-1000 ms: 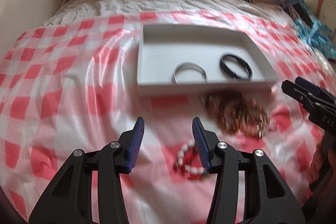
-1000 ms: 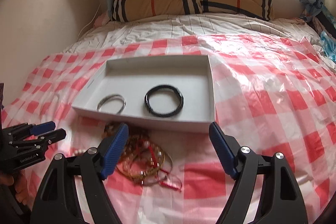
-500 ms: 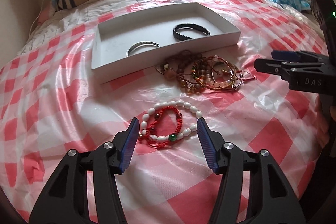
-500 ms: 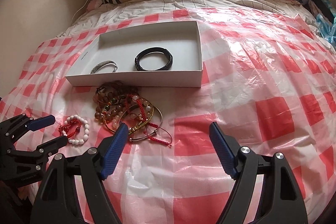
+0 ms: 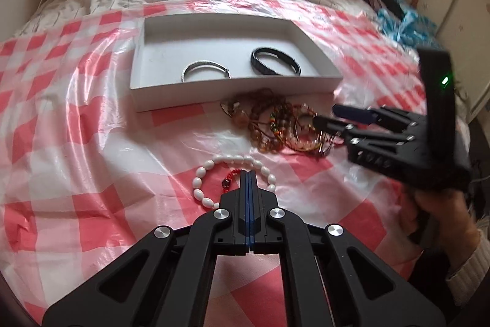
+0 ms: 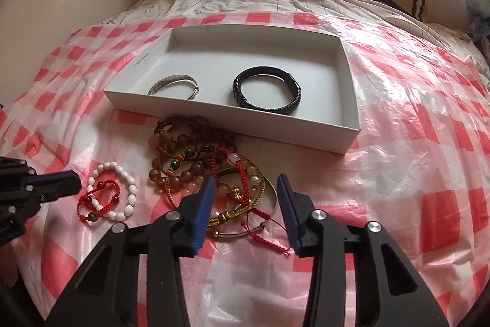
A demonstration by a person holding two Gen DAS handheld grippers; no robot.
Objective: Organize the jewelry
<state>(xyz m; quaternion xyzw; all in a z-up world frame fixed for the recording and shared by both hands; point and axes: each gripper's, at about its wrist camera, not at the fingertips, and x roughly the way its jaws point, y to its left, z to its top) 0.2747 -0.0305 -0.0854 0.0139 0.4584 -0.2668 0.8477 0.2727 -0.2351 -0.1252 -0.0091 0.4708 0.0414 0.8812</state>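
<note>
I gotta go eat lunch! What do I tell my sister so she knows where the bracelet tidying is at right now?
Left gripper: shut, tips at the white bead bracelet with the red cord one; no grip on it shows.
Right gripper: open, over the tangled bracelet pile.
Done: silver bangle and black bracelet lie in the white tray.
Left: the white bead and red cord bracelets and the whole pile lie on the checked sheet in front of the tray; they probably go in next, one at a time.
</note>
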